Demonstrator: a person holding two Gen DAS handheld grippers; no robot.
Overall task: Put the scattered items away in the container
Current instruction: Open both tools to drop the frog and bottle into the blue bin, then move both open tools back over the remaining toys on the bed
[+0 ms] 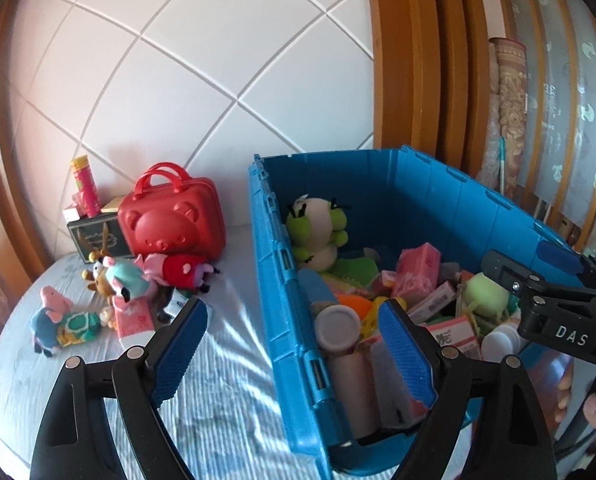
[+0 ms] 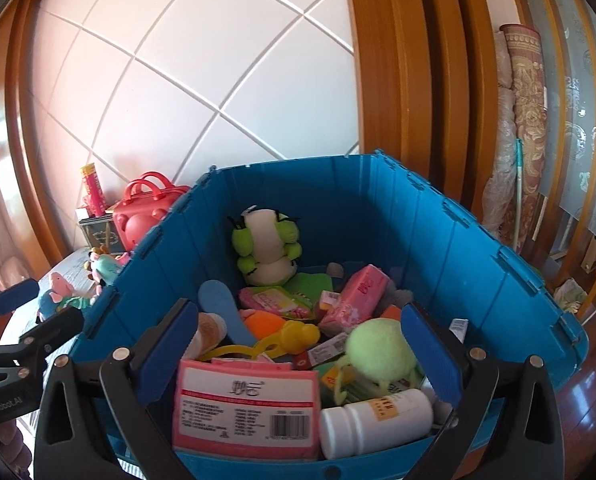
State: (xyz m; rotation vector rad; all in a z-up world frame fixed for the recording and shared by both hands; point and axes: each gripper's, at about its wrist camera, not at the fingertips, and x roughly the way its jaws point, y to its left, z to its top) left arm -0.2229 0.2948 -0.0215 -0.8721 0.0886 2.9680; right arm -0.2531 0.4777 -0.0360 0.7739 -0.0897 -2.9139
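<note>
A blue crate (image 1: pixel 282 280) (image 2: pixel 458 240) stands on a striped cloth (image 1: pixel 218 380). Inside lie a green-and-white plush (image 2: pixel 266 244), a pink packet (image 2: pixel 250 404), a white bottle (image 2: pixel 374 416), a green ball (image 2: pixel 378 346) and several other items. Left of the crate are a red bear case (image 1: pixel 170 220), a red pig plush (image 1: pixel 178 270), a teal plush (image 1: pixel 126 280), a pink tissue pack (image 1: pixel 134 316) and a turtle plush (image 1: pixel 74 326). My left gripper (image 1: pixel 294 350) is open and straddles the crate's left wall. My right gripper (image 2: pixel 300 350) hangs open and empty over the crate's near end.
A dark tin box (image 1: pixel 98 236) with a yellow-and-red tube (image 1: pixel 85 184) stands by the white tiled wall behind the case. A wooden door frame (image 2: pixel 382 80) rises behind the crate. Rolled rugs (image 2: pixel 526 120) lean at the right, above a glossy wooden floor (image 2: pixel 578 400).
</note>
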